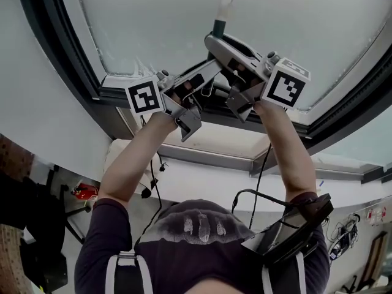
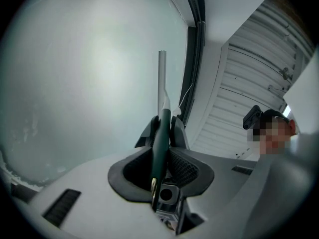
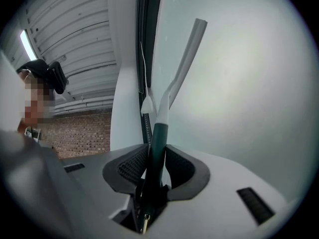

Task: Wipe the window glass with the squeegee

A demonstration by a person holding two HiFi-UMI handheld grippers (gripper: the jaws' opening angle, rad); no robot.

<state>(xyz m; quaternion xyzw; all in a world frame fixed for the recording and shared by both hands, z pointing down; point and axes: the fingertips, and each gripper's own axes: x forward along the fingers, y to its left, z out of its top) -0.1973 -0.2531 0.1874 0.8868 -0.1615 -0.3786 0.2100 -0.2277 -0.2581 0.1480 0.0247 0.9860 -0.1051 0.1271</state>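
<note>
From the left, my left gripper (image 2: 163,128) is closed on the smooth dark green handle of the squeegee (image 2: 162,73), my right gripper (image 3: 158,151) clamps the same handle, and its pale head, raised against the milky window glass (image 1: 153,23), I can hardly make out.

We look at milky, hazy window glass (image 1: 184,23) set in a dark frame (image 1: 58,48), with pale daylight spreading evenly through it. A plain white wall (image 1: 30,103) runs beside the frame. In the right gripper view we see a brick wall (image 3: 84,136), ribbed white panels (image 3: 75,29) and a lit strip lamp (image 3: 25,44).
</note>
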